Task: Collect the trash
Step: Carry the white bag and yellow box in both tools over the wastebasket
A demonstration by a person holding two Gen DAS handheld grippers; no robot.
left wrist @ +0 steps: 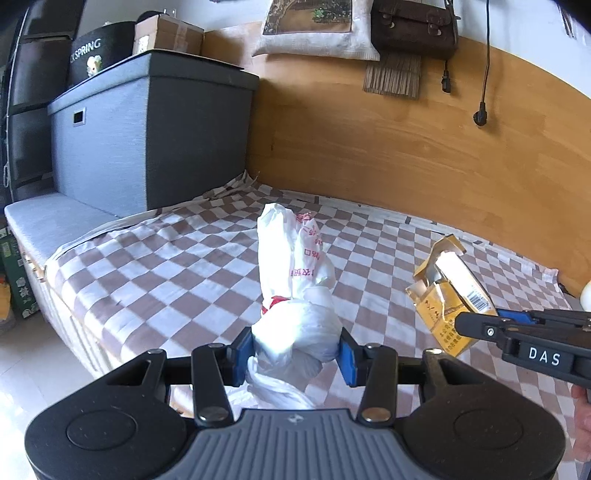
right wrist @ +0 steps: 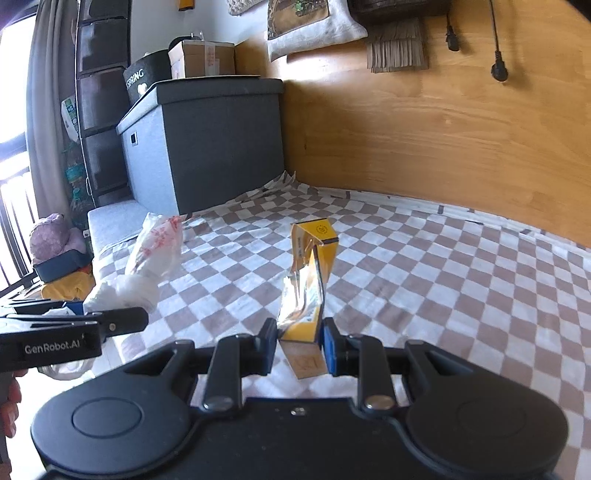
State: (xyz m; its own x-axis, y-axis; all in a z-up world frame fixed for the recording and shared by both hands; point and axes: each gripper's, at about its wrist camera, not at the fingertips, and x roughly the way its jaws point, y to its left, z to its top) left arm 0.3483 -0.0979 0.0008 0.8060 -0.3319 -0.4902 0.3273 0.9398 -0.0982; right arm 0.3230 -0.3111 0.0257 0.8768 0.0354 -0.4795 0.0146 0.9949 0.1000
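My left gripper (left wrist: 295,350) is shut on a knotted white plastic bag (left wrist: 295,280) with red print and holds it above the checkered bed sheet (left wrist: 166,258). The bag also shows in the right wrist view (right wrist: 147,258). My right gripper (right wrist: 298,343) is shut on a torn yellow cigarette pack (right wrist: 310,273) with foil lining showing, also held above the sheet. In the left wrist view the pack (left wrist: 447,295) sits at the right, in the right gripper's fingers (left wrist: 480,328). The left gripper appears in the right wrist view (right wrist: 122,321) at the left.
A grey storage box (left wrist: 147,136) stands at the bed's far left with a cardboard box (left wrist: 170,35) on top. A wooden headboard (left wrist: 406,147) runs behind, with a cushion (left wrist: 314,29), a brown bag (left wrist: 413,26) and hanging cables (left wrist: 480,118). A dark drawer unit (right wrist: 99,92) stands left.
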